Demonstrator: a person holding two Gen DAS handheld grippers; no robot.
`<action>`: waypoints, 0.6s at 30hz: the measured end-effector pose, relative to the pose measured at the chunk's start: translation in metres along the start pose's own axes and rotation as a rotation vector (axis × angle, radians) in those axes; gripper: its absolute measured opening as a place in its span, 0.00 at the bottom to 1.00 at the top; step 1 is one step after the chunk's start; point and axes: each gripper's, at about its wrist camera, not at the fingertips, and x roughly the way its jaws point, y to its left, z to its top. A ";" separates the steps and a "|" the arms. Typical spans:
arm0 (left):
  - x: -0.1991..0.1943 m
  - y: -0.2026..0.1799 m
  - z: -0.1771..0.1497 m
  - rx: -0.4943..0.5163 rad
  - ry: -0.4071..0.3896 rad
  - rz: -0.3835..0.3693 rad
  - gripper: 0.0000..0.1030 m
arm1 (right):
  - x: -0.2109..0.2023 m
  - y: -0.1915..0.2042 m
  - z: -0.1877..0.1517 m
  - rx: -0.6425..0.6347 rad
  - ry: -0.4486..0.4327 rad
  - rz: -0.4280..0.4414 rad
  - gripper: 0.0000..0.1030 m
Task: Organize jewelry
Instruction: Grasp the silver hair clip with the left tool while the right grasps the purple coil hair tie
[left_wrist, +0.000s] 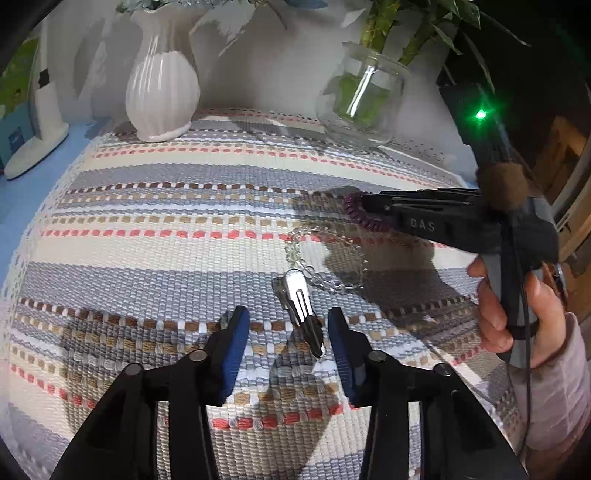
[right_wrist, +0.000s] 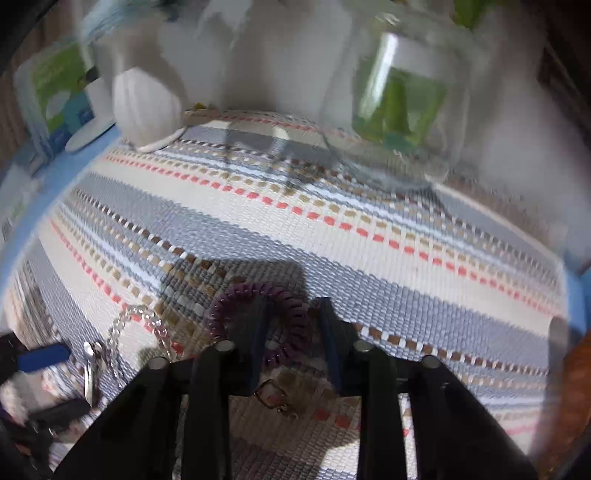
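On the striped mat (left_wrist: 155, 221), the left gripper (left_wrist: 288, 332) straddles a silver hair clip (left_wrist: 301, 299) with jaws spread, untouching, while the right gripper (right_wrist: 291, 325) has one jaw inside the purple coil bracelet (right_wrist: 291, 317), its coil between the jaws, contact unclear.

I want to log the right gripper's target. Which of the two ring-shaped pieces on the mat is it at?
The purple coil bracelet: the right gripper straddles its band. The clear beaded bracelet lies apart, untouched.

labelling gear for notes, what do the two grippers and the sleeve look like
Left gripper: black linkage arms, round pivot pins, blue pads. Right gripper: black body with pale "DAS" lettering, grey handle, thin black cable, green light behind. The hand on it comes from a pale pinkish padded sleeve.
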 end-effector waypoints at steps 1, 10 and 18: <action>0.001 -0.003 0.001 0.011 0.000 0.025 0.36 | -0.001 0.005 -0.002 -0.025 -0.014 -0.018 0.15; 0.011 -0.019 0.009 0.067 0.022 0.076 0.36 | -0.002 0.006 -0.003 -0.042 -0.040 -0.015 0.14; 0.016 -0.024 0.011 0.083 0.008 0.129 0.15 | -0.004 0.007 -0.003 -0.033 -0.054 -0.031 0.12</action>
